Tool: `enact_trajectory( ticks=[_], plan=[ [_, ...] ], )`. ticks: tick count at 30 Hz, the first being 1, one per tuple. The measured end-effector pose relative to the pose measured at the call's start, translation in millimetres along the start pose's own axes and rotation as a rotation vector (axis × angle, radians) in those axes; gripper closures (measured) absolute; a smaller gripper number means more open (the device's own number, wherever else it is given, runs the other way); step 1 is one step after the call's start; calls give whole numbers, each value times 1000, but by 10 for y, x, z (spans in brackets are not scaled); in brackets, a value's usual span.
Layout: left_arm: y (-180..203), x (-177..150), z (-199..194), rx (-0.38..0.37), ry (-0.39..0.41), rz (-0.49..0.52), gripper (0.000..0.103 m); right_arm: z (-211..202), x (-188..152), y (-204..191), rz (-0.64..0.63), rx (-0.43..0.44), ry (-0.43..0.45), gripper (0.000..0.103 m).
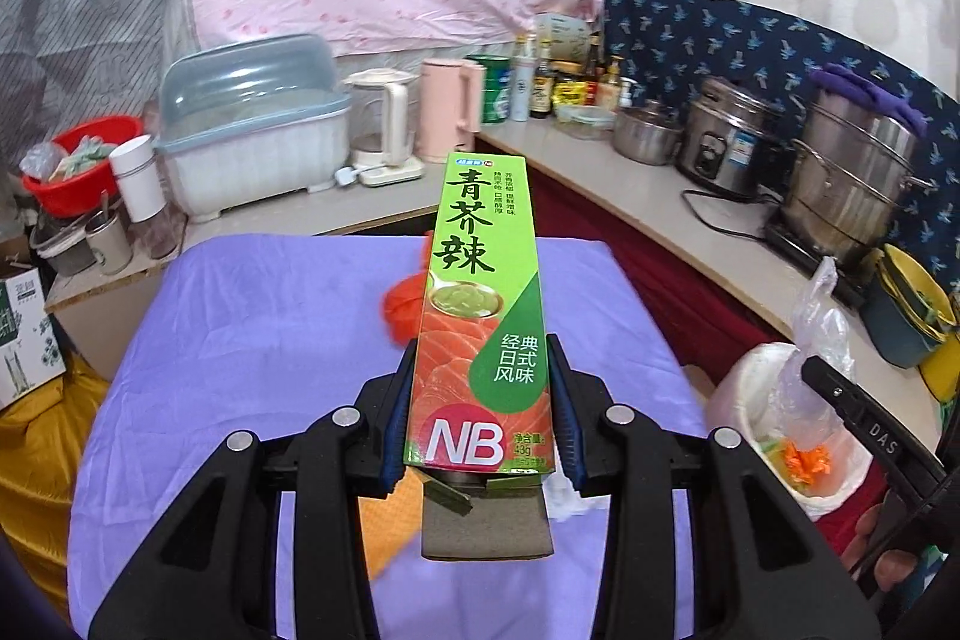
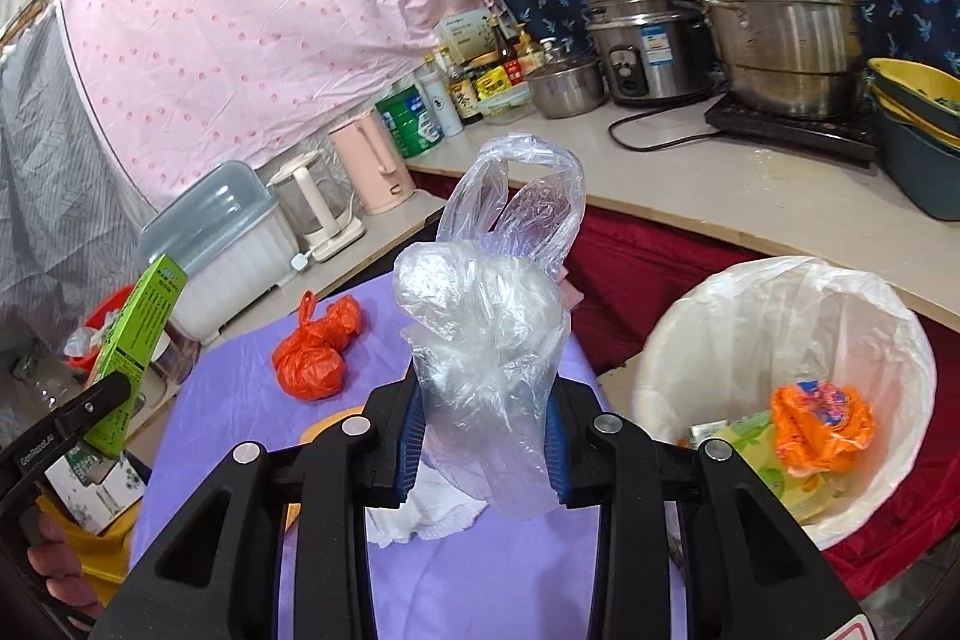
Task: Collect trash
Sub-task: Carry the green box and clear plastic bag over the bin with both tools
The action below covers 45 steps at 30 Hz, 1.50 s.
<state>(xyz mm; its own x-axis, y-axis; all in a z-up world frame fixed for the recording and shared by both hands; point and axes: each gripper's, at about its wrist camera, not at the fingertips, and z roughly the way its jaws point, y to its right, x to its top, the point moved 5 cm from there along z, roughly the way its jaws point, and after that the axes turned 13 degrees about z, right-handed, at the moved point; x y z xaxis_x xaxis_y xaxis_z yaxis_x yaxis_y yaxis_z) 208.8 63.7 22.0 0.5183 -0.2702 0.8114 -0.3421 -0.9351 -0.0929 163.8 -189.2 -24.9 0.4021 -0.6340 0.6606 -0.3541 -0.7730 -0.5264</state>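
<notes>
My left gripper (image 1: 483, 418) is shut on a long green wasabi box (image 1: 480, 304), held up over the purple-covered table (image 1: 252, 340); the box (image 2: 135, 340) also shows at the left of the right wrist view. My right gripper (image 2: 486, 436) is shut on a crumpled clear plastic bag (image 2: 492, 304), lifted above the table. A knotted orange bag (image 2: 315, 349) lies on the purple cloth behind; part of it (image 1: 402, 307) peeks out beside the box. The white-lined trash bin (image 2: 888, 340) stands at the right, holding an orange wrapper (image 2: 822, 427) and other trash.
A crumpled white tissue (image 2: 420, 517) and an orange-yellow flat piece (image 2: 324, 427) lie on the table under the grippers. The counter behind carries a dish rack (image 1: 252, 142), kettles (image 1: 384, 124), bottles, a rice cooker (image 1: 729, 142) and steel pots (image 1: 852, 184). A cardboard box (image 1: 24, 334) sits at left.
</notes>
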Motion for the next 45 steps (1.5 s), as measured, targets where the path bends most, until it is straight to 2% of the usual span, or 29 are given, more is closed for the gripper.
enact_trajectory(
  ticks=[6, 13, 16, 23, 31, 39, 41, 43, 45],
  plan=[
    [733, 129, -66, -100, 10, 69, 66, -337, 196, 425, 42, -35, 51, 71],
    [1587, 126, -45, -208, 6, 156, 66, -671, 400, 1099, 112, -98, 99, 71],
    [1991, 67, 19, -261, -16, 197, 66, -761, 452, 1387, 135, -131, 112, 71],
    [2651, -22, 219, -341, -58, 265, 66, -763, 442, 1847, 181, -178, 102, 71],
    [3108, -193, 546, -385, -137, 297, 66, -632, 370, 2150, 206, -205, 74, 70],
    [3248, -321, 820, -391, -189, 300, 65, -459, 350, 2220, 199, -218, 48, 68],
    [3226, -332, 868, -386, -194, 286, 61, -432, 347, 2219, 199, -216, 47, 68],
    [3200, -330, 894, -377, -192, 279, 54, -402, 345, 2212, 202, -211, 44, 63],
    [3152, -323, 916, -363, -187, 270, 52, -360, 357, 2190, 201, -206, 41, 58]
  ],
)
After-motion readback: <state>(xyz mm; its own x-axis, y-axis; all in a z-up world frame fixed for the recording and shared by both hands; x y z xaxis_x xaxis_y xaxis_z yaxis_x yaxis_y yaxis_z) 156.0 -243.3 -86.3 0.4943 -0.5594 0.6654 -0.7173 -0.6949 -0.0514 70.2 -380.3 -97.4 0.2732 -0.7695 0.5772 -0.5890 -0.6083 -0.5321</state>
